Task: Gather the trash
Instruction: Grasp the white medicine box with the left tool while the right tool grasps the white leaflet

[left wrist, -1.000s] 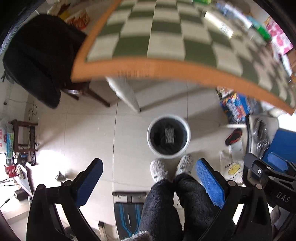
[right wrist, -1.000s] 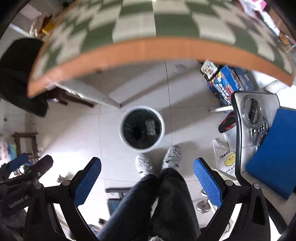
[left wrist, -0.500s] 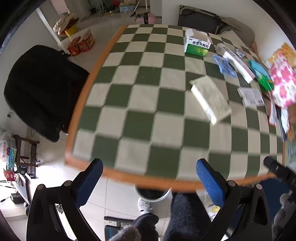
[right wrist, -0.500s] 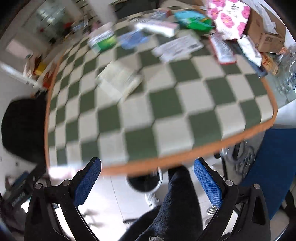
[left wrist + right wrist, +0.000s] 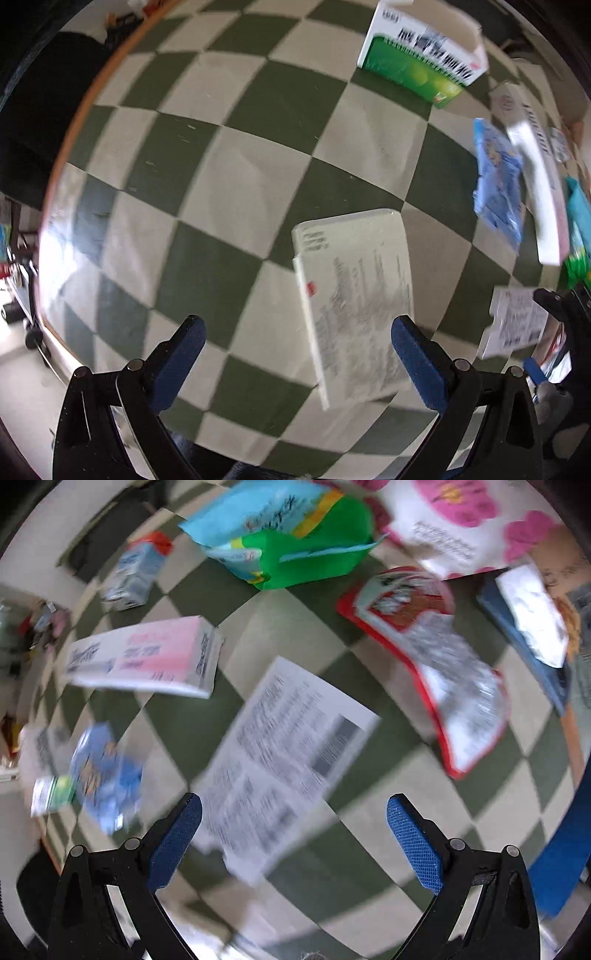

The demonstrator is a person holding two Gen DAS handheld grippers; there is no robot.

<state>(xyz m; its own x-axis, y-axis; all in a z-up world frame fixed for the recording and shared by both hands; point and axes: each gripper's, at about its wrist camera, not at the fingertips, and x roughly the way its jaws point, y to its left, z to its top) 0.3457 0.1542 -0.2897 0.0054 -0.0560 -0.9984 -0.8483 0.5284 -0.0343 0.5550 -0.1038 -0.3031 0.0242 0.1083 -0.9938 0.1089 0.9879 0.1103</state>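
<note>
My left gripper is open and empty above the green-and-white checkered table. A flat white box with printed text lies between and just ahead of its fingers. My right gripper is open and empty over a printed paper sheet. Around it lie a red-edged foil wrapper, a pink-and-white box, a blue crumpled wrapper and a green-and-blue bag. The view is motion-blurred.
A green-and-white carton stands at the far side. A blue wrapper and a long white box lie at the right. A pink flowered pack and a small blue carton lie further back. A black chair is left.
Both grippers have swung up from over the floor bin to above the table, and have closed in low over the trash. Both stay open.
</note>
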